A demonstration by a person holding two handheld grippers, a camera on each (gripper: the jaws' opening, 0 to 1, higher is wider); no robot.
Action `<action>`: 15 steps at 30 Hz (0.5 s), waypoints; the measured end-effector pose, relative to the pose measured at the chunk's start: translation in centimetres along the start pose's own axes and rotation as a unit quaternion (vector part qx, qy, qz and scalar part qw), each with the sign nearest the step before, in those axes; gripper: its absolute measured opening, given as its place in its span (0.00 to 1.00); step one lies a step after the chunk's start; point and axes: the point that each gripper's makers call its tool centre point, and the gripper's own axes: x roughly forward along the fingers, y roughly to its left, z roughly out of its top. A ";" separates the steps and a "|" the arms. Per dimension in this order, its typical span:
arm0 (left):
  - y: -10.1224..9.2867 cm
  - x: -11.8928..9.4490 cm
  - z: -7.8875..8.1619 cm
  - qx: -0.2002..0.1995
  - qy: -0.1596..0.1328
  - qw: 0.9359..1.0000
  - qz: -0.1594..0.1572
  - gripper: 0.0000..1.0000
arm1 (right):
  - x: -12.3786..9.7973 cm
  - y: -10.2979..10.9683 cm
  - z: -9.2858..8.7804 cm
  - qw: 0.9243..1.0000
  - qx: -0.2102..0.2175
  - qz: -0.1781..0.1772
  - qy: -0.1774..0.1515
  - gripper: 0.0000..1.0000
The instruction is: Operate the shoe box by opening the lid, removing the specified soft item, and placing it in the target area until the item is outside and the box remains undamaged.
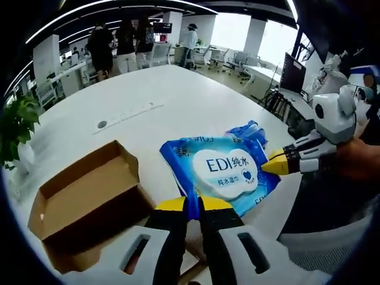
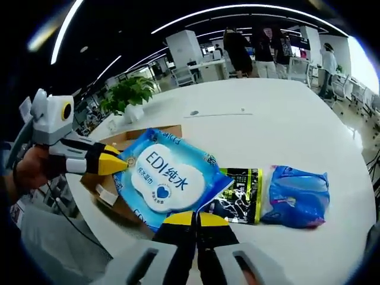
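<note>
Both tongs clamped on the wet-wipe pack (image 1: 228, 173): left gripper (image 1: 194, 206) pinching its near edge, right gripper (image 2: 195, 217) the opposite edge. Pack held above the table (image 1: 148, 95), out beside the open shoe box (image 1: 89, 199). Long axis spanning between tongs, equally near.

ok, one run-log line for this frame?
box: open brown cardboard shoe box on white table | item: blue wet-wipes pack out, held by left hand-held gripper and right hand-held gripper
</note>
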 end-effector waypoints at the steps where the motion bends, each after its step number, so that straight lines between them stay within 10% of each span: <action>1: -0.2 0.1 0.3 0.000 0.002 1.000 0.000 0.05 | 0.0 -0.3 -0.1 1.000 0.000 0.000 0.002 0.00; 15: -0.8 3.6 -0.4 0.004 0.031 1.000 -0.004 0.06 | 2.8 -4.6 0.3 0.999 -0.012 -0.005 0.038 0.00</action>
